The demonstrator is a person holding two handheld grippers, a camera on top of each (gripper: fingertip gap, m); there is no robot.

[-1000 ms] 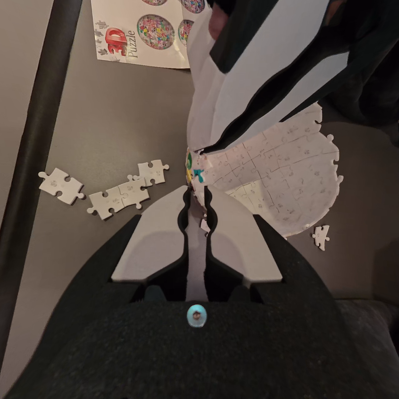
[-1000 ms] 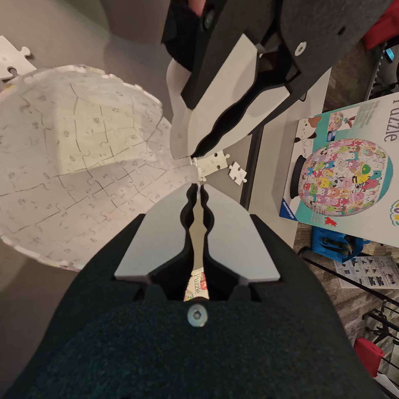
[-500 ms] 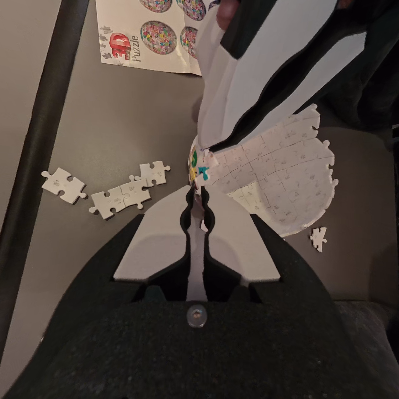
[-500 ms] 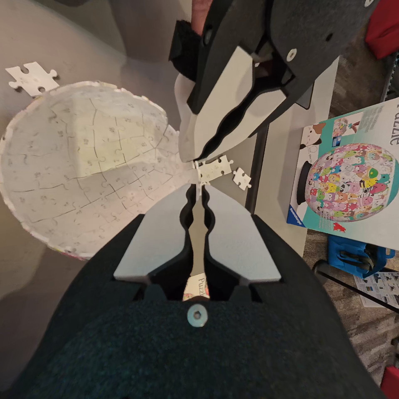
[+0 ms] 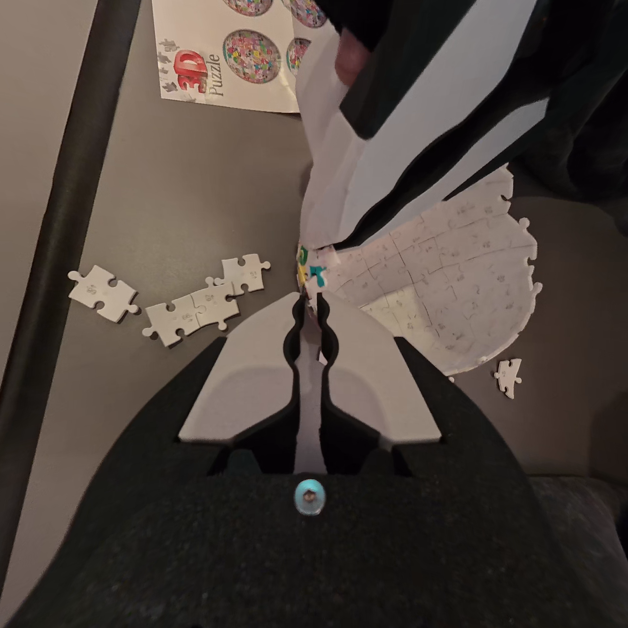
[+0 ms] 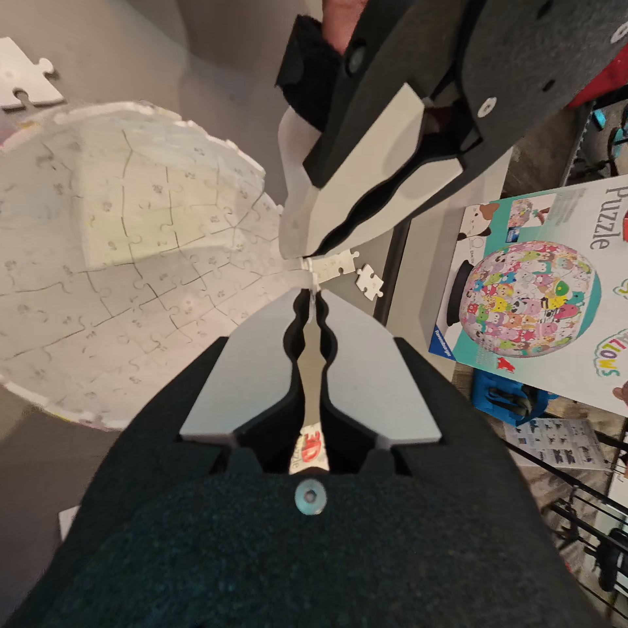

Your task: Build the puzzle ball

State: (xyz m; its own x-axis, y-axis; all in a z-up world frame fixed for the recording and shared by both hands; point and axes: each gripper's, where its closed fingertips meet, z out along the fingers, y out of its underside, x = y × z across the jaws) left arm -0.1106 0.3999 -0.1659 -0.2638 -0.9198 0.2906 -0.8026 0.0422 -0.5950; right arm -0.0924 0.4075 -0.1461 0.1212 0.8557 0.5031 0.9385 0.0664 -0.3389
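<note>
At the half-built puzzle shell's (image 5: 441, 289) rim, above the table (image 5: 204, 187), both tongs pinch narrow: left tongs (image 5: 310, 299) grip the near-left edge, right tongs (image 6: 311, 294) clamp beside them; the bowl opens rightward, loose pieces (image 5: 190, 316) lie left.

The puzzle shell (image 5: 452, 289) is showing matt white card inside. The gripper fingers (image 5: 367, 373) are looking smooth plastic, their housing (image 5: 306, 560) rough-grained
</note>
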